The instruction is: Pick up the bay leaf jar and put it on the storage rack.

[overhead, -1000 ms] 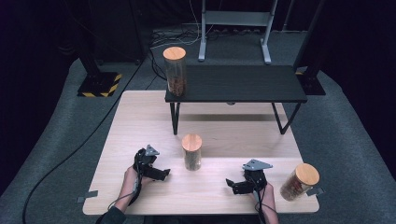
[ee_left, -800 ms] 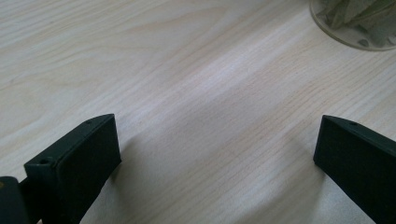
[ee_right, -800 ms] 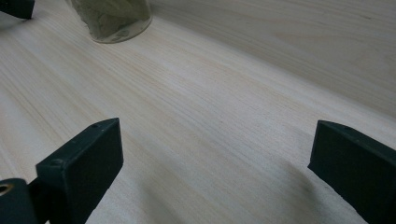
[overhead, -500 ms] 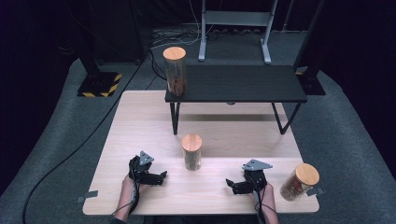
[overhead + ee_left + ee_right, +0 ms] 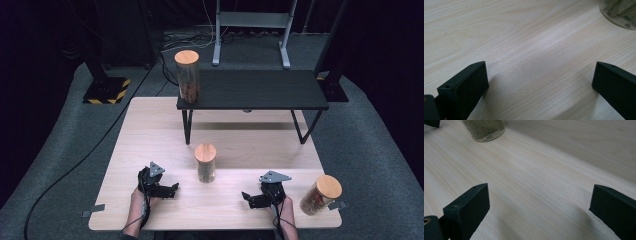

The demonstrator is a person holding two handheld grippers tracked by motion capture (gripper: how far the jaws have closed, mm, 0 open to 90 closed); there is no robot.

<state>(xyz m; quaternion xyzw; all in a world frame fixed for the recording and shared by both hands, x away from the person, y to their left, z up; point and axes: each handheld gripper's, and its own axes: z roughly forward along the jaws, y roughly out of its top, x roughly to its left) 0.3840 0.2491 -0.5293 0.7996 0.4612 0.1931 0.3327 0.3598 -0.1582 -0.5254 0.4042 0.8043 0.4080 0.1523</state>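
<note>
High view: left gripper [image 5: 172, 189] and right gripper [image 5: 246, 197] resting low on the near part of the light wooden table [image 5: 150, 125], both with jaws spread wide and holding nothing, each turned inward. Between them, slightly farther from the person, standing upright: a clear middle jar [image 5: 205, 163] with a flat wooden lid, dry brownish contents in its lower part. Probably glass, so rigid, smooth and slippery, breakable if tipped or knocked; moderate weight at most. Best taken around the cylindrical wall, about mid-height or lower, squarely across the width, not by the lid, which may lift off. Near the right corner, just beside the right hand, a second jar [image 5: 320, 195], leaning or tilted. On the left end of the black low bench [image 5: 260, 90] at the far side, a taller jar [image 5: 187, 76], upright. Bench legs well behind the middle jar; nothing in the path from either gripper to it. Beyond the table, grey carpet, a cable and a metal stand.

Left gripper view: two black jaws well apart over bare wood grain; base of the jar at the top right corner [image 5: 619, 12], pale contents inside.

Right gripper view: jaws likewise apart over bare wood; jar base at the top left [image 5: 484, 128], clear run of tabletop up to it.
</note>
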